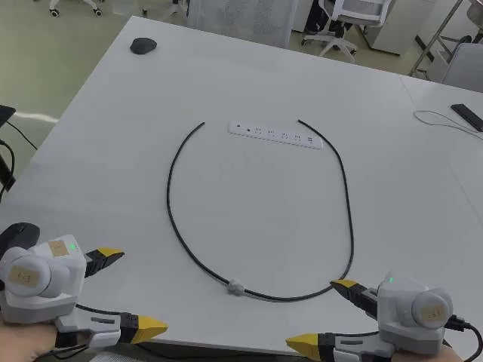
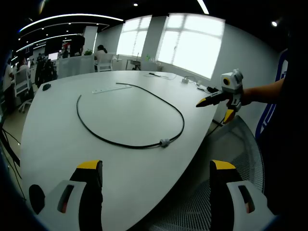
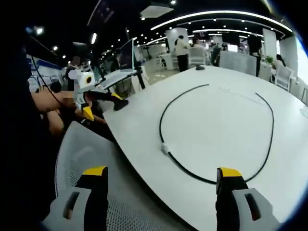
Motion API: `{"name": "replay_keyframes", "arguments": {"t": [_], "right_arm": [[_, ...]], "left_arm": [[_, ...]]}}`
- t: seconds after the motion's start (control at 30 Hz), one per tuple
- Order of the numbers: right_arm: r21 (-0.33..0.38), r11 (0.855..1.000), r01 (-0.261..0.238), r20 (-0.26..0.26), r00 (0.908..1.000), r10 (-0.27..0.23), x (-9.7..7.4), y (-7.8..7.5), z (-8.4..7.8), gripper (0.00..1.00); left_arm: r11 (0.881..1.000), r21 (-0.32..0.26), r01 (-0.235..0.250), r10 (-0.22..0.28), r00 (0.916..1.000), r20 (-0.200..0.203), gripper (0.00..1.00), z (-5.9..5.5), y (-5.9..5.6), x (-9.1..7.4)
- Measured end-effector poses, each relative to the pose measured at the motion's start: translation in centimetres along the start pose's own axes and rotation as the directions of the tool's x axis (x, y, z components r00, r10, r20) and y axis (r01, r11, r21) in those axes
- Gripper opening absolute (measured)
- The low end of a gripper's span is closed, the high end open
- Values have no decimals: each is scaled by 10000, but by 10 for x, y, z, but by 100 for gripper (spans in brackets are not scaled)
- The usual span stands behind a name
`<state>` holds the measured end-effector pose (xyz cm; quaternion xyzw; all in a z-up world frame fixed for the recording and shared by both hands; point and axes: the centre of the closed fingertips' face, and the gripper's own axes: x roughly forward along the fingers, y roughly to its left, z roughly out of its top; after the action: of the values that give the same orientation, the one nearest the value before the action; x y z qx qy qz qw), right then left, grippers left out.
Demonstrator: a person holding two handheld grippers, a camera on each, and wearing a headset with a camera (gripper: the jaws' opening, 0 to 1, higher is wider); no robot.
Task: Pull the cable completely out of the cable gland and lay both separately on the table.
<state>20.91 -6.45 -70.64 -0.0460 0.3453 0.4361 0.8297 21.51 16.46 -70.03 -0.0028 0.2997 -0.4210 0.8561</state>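
Observation:
A long black cable (image 1: 343,181) lies in a wide U on the white table (image 1: 249,204), its two ends near a power strip. A small grey cable gland (image 1: 235,287) sits threaded on the cable at the bottom of the loop, near the table's front edge. The gland (image 2: 164,143) and cable (image 2: 96,134) also show in the left gripper view, and the gland (image 3: 165,148) on the cable (image 3: 192,173) in the right gripper view. My left gripper (image 1: 128,290) hangs open at the front left, my right gripper (image 1: 324,313) open at the front right. Both hold nothing.
A white power strip (image 1: 276,135) lies beyond the cable ends. A black mouse (image 1: 143,46) rests at the far left corner. A dark device (image 1: 468,115) and thin wire lie far right. Office chairs stand behind the table, and a mesh chair seat (image 3: 86,163) is below the grippers.

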Motion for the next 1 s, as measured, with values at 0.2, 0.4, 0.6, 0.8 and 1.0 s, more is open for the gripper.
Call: {"name": "replay_keyframes", "arguments": {"t": [0.2,0.4,0.6,0.8,1.0], "right_arm": [[9,10000,-85,159,9998,85,4,-1,2,94],[-166,9995,-277,262,9993,281,9,-6,8,92],[-266,9988,-421,193,9989,426,12,-11,14,91],[-519,9971,-554,-36,9985,553,23,-12,20,88],[-822,9953,-520,-344,9982,493,40,-17,28,83]], "left_arm": [[9998,123,-132,134,9998,-149,94,1,0,0],[9995,86,-296,298,9992,-261,95,4,1,1],[9994,99,-341,344,9989,-329,93,5,-3,5],[9991,-77,-426,424,9988,-250,93,2,-1,5],[9989,-235,-396,391,9990,-215,92,-1,-5,6]]}}
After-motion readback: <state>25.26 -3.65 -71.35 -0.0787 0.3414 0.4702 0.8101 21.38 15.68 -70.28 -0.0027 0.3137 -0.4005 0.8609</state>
